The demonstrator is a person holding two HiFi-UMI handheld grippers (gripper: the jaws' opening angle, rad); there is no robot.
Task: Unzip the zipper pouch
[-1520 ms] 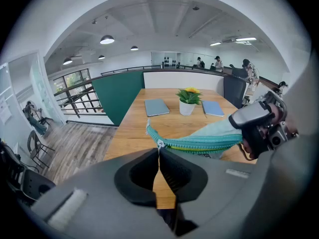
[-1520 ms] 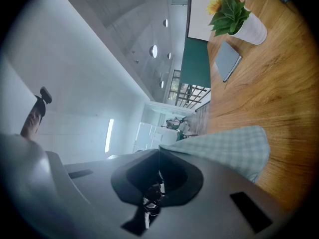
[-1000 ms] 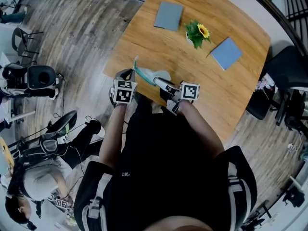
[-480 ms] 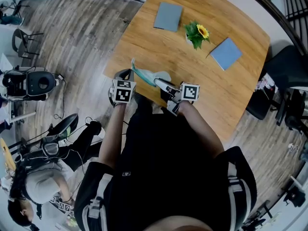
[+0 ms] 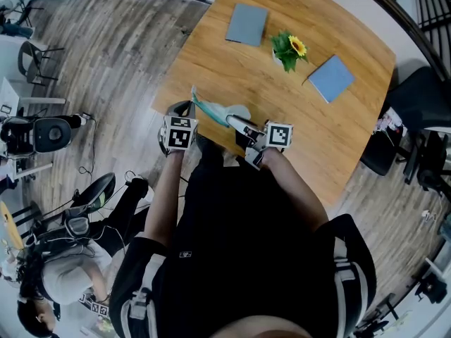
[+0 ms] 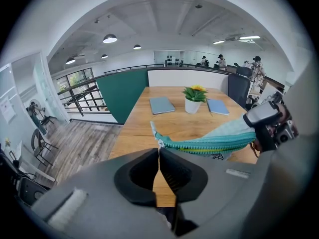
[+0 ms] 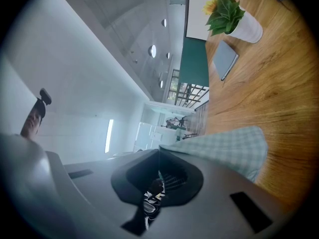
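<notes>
Right gripper view: your right gripper (image 7: 158,156), jaws clenched on the pale-green checked fabric zipper pouch (image 7: 224,151). Your left gripper (image 6: 159,152), jaws pinched shut on the end of its teal zipper (image 6: 199,146).

Left claw (image 6: 159,152) over wood table (image 5: 338,139) edge. Ahead of it, well apart: potted plant w/ yellow flower (image 6: 193,97), grey notebook (image 6: 162,104) on plant's left, blue notebook (image 6: 218,106) on its right. Black chair (image 5: 423,97) far right of right claw (image 5: 238,124). Person (image 5: 53,277) on floor, behind left claw.
</notes>
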